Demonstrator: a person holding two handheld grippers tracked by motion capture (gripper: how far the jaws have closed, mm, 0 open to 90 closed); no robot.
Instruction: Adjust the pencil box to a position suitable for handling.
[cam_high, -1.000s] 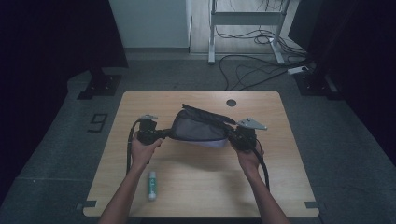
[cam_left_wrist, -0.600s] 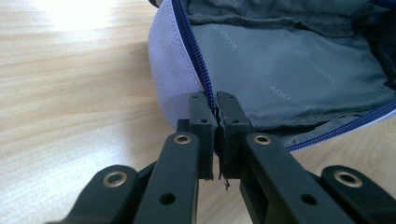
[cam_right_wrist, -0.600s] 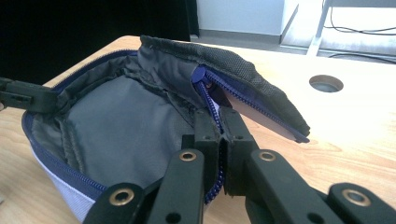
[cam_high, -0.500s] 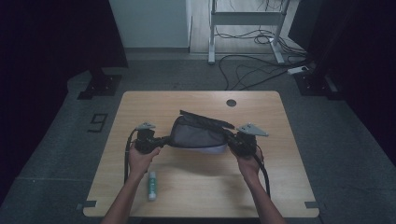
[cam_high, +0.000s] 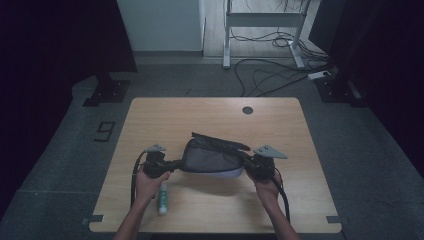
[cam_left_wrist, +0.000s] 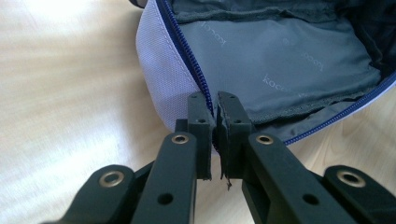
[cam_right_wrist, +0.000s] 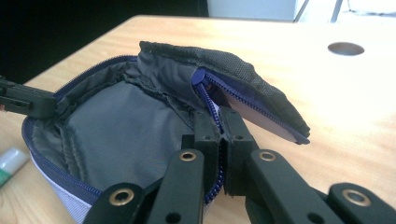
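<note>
I have the pouch (cam_high: 212, 159) stretched between my two tools near the middle of the desk (cam_high: 210, 115), slightly toward the near edge. It is a grey fabric pouch with a blue zipper (cam_left_wrist: 184, 49), unzipped and gaping, so I look straight into its grey printed lining (cam_left_wrist: 280, 60) (the lettering is too small to read for sure). Its dark upper flap (cam_right_wrist: 224, 63) stands up and folds over toward the far side.

My left tool (cam_left_wrist: 212, 123) is pinched closed on the pouch's left end, jaws clamped right over the zipper edge. My right tool (cam_right_wrist: 219, 140) is closed the same way on the right end, with the blue zipper teeth running down between its jaws. In the right gripper view, the left tool's tip shows at the far end of the opening.

My left hand (cam_high: 149, 179) and right hand (cam_high: 266, 186) hold the tools from the near side, cables trailing back.

A small white and green tube (cam_high: 163, 197) lies on the desk just near the left hand. A round hole (cam_high: 247, 110) sits in the far part of the desk.
</note>
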